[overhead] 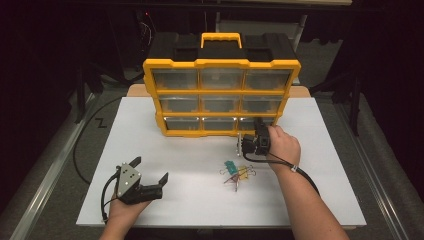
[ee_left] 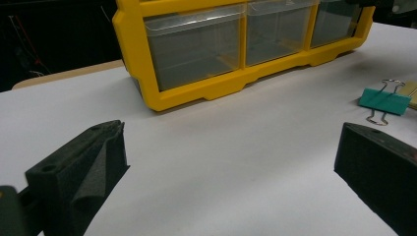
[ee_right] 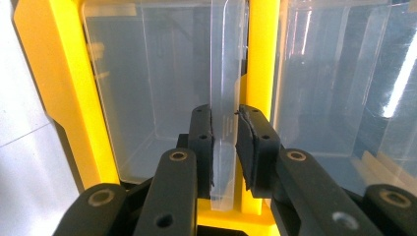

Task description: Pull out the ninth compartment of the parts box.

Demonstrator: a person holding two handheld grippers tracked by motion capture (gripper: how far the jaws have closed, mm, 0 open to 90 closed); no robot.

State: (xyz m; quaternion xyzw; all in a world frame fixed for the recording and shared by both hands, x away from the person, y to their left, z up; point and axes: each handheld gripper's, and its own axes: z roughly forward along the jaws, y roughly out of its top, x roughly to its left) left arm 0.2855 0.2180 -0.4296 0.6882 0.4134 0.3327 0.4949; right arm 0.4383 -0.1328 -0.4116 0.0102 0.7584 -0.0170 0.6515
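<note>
A yellow-framed drawer organizer (overhead: 220, 63) with clear drawers stands upright at the back of the white table. My right gripper (overhead: 257, 126) is turned on its side at the bottom-right drawer (overhead: 247, 123). In the right gripper view its pads (ee_right: 202, 142) press from both sides on the drawer's clear handle tab (ee_right: 226, 59), with the right gripper (ee_right: 225, 123) shut on it. Near the front left, my left gripper (overhead: 150, 170) rests in a hand, wide open and empty. In the left gripper view the left gripper (ee_left: 231, 147) faces the organizer (ee_left: 137, 59).
A small pile of coloured binder clips (overhead: 237, 172) lies on the white table (overhead: 190, 205) between the two hands; a green clip (ee_left: 384, 101) is at the right of the left gripper view. A black cable (overhead: 80, 145) loops off the table's left side. Dark surroundings ring the table.
</note>
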